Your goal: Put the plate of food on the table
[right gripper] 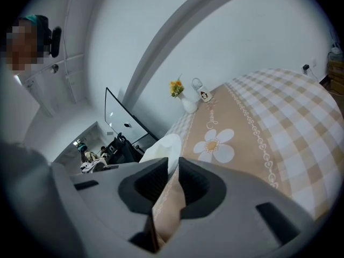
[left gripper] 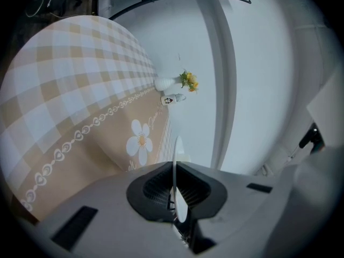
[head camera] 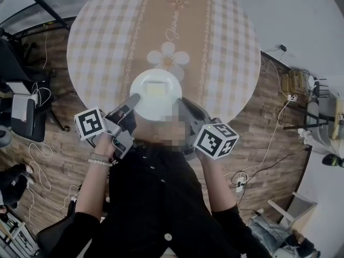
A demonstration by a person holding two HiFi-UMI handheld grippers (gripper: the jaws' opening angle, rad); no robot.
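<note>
Bare tablecloth [head camera: 102,42] ahead; vase [right gripper: 188,105] and small jar [right gripper: 203,94] at far edge.

Far ahead of the left tool [left gripper: 175,165], a white vase [left gripper: 166,83] with yellow flowers [left gripper: 189,81] stands before a pale wall [left gripper: 258,63]. A small white bottle [left gripper: 173,98] with a dark label is just beside the vase, on the side nearer the tool. Well off to that tool's left, a black chair [head camera: 24,120] sits on the wood floor [head camera: 269,128] among loose white cables [head camera: 37,155]. Out past the right tool [head camera: 180,102], on its right, a white power strip [head camera: 239,186] lies on the floor.
</note>
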